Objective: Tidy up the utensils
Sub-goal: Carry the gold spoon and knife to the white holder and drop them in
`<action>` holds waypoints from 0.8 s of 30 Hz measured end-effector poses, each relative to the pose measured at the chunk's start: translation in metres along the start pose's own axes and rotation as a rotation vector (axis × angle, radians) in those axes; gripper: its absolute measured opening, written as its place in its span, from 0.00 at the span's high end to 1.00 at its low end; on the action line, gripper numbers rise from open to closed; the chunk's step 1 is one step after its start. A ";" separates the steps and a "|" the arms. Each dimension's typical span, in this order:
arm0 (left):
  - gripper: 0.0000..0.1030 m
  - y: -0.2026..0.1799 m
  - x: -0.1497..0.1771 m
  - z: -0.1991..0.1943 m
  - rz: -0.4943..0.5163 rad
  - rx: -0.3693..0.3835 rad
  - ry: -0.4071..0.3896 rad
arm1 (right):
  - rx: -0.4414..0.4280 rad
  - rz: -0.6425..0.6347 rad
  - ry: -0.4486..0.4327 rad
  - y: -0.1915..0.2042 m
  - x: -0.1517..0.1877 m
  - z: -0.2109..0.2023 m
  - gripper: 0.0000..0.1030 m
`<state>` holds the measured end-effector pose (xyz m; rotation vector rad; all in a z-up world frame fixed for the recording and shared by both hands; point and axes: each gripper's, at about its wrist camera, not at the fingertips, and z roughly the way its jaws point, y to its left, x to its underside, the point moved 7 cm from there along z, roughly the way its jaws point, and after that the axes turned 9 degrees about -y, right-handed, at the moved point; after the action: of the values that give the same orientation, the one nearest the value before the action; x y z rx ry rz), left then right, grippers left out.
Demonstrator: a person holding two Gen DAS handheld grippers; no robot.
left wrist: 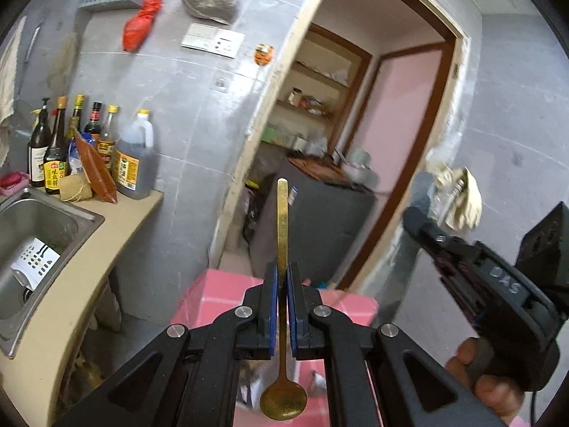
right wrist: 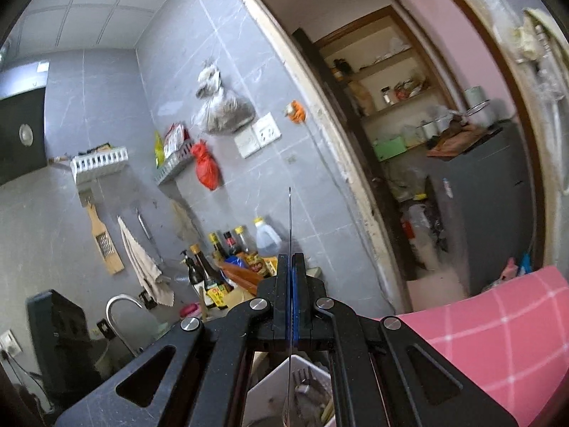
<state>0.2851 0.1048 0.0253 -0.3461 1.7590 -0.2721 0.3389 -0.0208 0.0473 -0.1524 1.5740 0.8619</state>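
My left gripper (left wrist: 282,270) is shut on a gold spoon (left wrist: 282,220). Its handle points up and away, its bowl hangs below the jaws. My right gripper (right wrist: 291,261) is shut on a thin metal utensil (right wrist: 290,220) seen edge-on, which sticks up past the fingertips. Its lower end hangs over a white utensil holder (right wrist: 274,388) that holds several utensils. The right gripper also shows in the left wrist view (left wrist: 498,284), held by a hand at the right.
A pink checked cloth (left wrist: 217,302) lies below the grippers. A steel sink (left wrist: 32,242) and sauce bottles (left wrist: 89,142) stand on the counter at left. An open doorway with shelves (right wrist: 409,124) is ahead. Bags and racks (right wrist: 177,163) hang on the grey tiled wall.
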 end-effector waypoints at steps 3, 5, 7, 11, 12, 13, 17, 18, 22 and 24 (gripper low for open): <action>0.95 0.010 0.008 0.013 -0.022 -0.018 -0.023 | -0.026 0.010 0.032 -0.008 0.021 0.021 0.99; 0.95 0.014 0.013 0.015 -0.019 -0.036 -0.042 | -0.037 0.008 0.053 -0.013 0.034 0.027 0.99; 0.95 0.016 0.017 0.015 -0.026 -0.047 -0.053 | -0.054 0.014 0.078 -0.016 0.046 0.032 0.99; 0.95 0.018 0.027 0.016 -0.026 -0.061 -0.058 | -0.070 0.001 0.107 -0.018 0.063 0.036 0.99; 0.95 0.017 0.029 0.014 -0.023 -0.065 -0.059 | -0.071 -0.001 0.113 -0.019 0.065 0.036 0.99; 0.95 0.016 0.032 0.014 -0.023 -0.067 -0.059 | -0.072 -0.002 0.122 -0.022 0.069 0.036 0.99; 0.95 0.014 0.042 0.014 -0.006 -0.062 -0.044 | -0.074 -0.007 0.146 -0.027 0.079 0.032 0.99; 0.95 0.013 0.043 0.014 0.000 -0.060 -0.042 | -0.075 -0.008 0.151 -0.028 0.081 0.031 0.99; 0.95 0.012 0.049 0.016 0.014 -0.050 -0.022 | -0.074 -0.011 0.167 -0.032 0.087 0.029 0.99; 0.95 0.012 0.051 0.016 0.021 -0.051 -0.016 | -0.076 -0.012 0.170 -0.033 0.088 0.028 0.99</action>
<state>0.2898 0.0971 -0.0291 -0.3656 1.7548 -0.2086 0.3603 0.0052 -0.0445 -0.2960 1.6972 0.9187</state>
